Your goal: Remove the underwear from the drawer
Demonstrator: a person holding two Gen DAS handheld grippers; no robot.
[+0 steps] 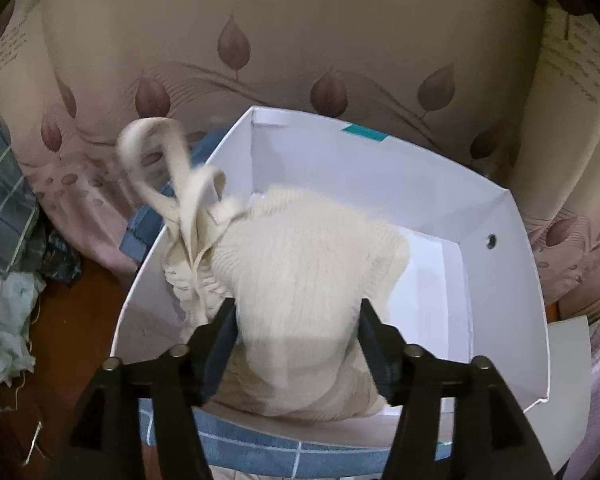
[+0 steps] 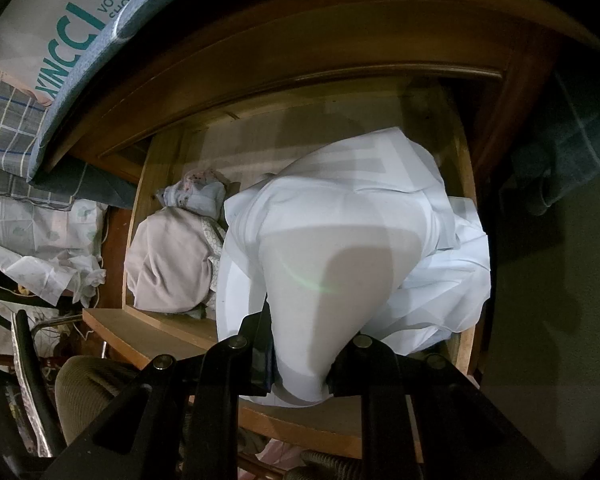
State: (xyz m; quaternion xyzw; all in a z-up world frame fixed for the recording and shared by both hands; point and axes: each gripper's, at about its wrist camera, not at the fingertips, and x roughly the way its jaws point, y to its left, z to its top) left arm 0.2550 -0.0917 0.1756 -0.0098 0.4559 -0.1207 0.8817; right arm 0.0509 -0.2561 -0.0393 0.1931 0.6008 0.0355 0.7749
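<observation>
Right gripper point(image 2: 300, 360) clamps a white garment point(image 2: 352, 248) above the drawer point(image 2: 140, 216) (folded clothes point(image 2: 172, 256) at nine o'clock), which may snag there; left gripper point(image 1: 298, 340) spread around cream underwear point(image 1: 308, 264).

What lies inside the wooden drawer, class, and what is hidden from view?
Inside the wooden drawer: a beige folded garment, a small pale blue bundle, and a white garment pinched by the right gripper. The white garment covers the drawer's right half, hiding whatever lies beneath.

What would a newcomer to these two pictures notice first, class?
Probably the cream knitted garment filling the white box, between the left gripper's open jaws, straps flung up at the box's left wall. Next, the pale blue-white garment clamped in the right gripper above the open wooden drawer.
</observation>
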